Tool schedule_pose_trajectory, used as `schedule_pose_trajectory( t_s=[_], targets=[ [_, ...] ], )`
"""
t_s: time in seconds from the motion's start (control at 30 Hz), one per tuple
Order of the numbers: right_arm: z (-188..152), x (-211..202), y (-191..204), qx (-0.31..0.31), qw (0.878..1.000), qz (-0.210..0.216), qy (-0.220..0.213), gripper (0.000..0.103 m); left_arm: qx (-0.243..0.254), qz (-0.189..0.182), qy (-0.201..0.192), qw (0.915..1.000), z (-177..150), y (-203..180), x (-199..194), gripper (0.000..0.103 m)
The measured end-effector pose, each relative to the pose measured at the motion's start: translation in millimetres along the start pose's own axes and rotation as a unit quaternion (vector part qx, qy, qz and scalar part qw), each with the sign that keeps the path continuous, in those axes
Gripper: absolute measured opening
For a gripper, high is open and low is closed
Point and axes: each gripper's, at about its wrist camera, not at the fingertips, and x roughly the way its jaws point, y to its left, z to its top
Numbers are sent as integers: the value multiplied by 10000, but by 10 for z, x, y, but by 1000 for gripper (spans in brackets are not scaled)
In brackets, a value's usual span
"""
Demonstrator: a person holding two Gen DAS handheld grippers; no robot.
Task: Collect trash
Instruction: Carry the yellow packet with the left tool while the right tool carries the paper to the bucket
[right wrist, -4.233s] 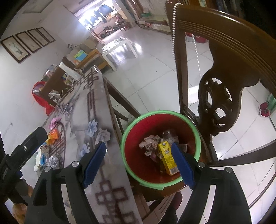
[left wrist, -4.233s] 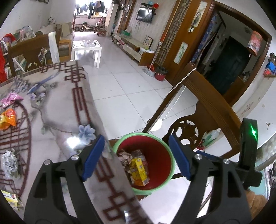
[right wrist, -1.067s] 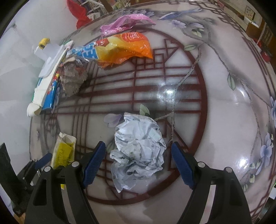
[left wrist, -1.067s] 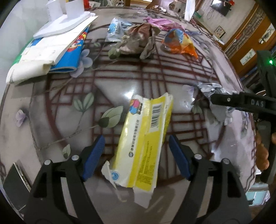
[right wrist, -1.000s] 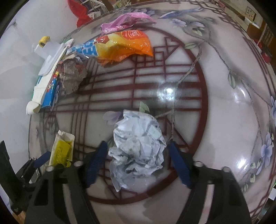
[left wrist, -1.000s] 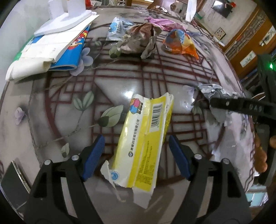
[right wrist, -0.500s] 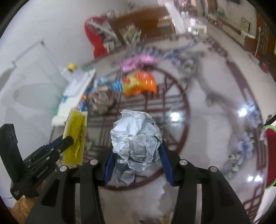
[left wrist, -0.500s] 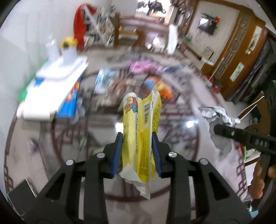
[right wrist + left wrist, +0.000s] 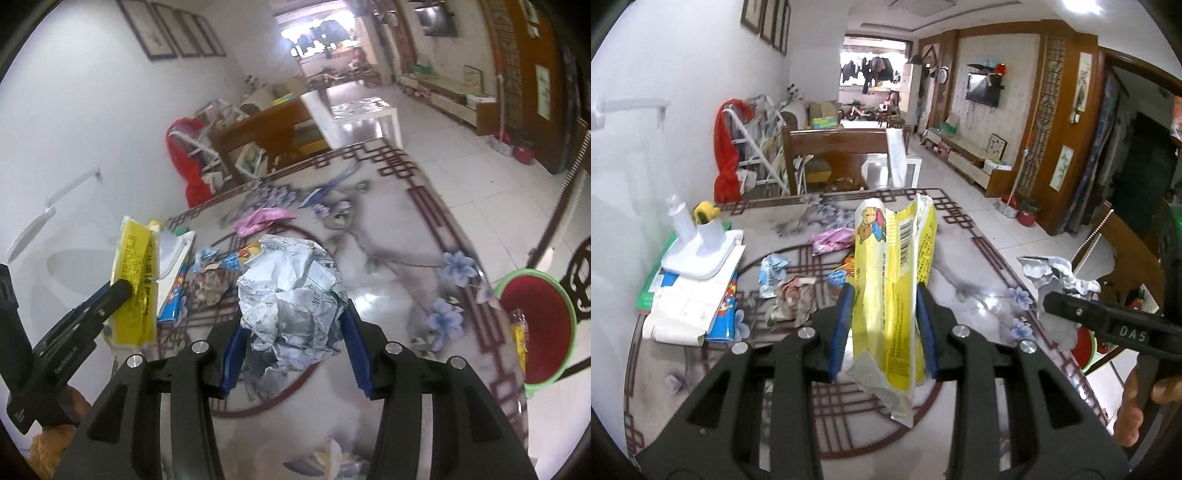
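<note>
Left wrist view: the left gripper (image 9: pixel 884 328) holds a flattened yellow wrapper (image 9: pixel 894 280) upright, its jaws closed on the lower half and its long axis running up and away from the fingers, clear above the patterned tabletop (image 9: pixel 979 266). More litter lies beyond on the tabletop: a pink wrapper (image 9: pixel 831 240), a blue-and-white scrap (image 9: pixel 772 273) and a brownish crumpled wad (image 9: pixel 792 301), beside a stack of booklets (image 9: pixel 690 306) topped by a white stand (image 9: pixel 698 243). At right, the right gripper (image 9: pixel 1108 325) carries a crumpled paper ball (image 9: pixel 1052 280).

Right wrist view: the right gripper (image 9: pixel 291 328) has its jaws clamped on either side of the crumpled paper ball (image 9: pixel 291 291), lifted off the tabletop (image 9: pixel 399 229). The red bin (image 9: pixel 535 328) with a green rim sits low at the right, off the tabletop's edge next to a wooden chair (image 9: pixel 580 273); it lies to the right of both loads, with the right gripper the nearer of the two. The left gripper (image 9: pixel 122 291) shows at far left with the yellow wrapper (image 9: pixel 135 280). The drop appears to hinge on swinging rightward over that rim.
</note>
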Motion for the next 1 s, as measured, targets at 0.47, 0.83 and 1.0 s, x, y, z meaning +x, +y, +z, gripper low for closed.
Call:
schedule_pose_trajectory(
  t_s=[0.47,0.83,1.0],
  targets=[
    [-81,-396,-518,388,9983,-343,-263,47,216,-323,-43,9992,66,-491,31,32],
    [64,-488,-865,292,9989,-293,-198,47,111,-260,8,9996,110,-865,148,33],
    [165,-576,-1095,279,9990,-276,-211,47,154,-291,0,9995,159,-1140,209,33]
  ],
)
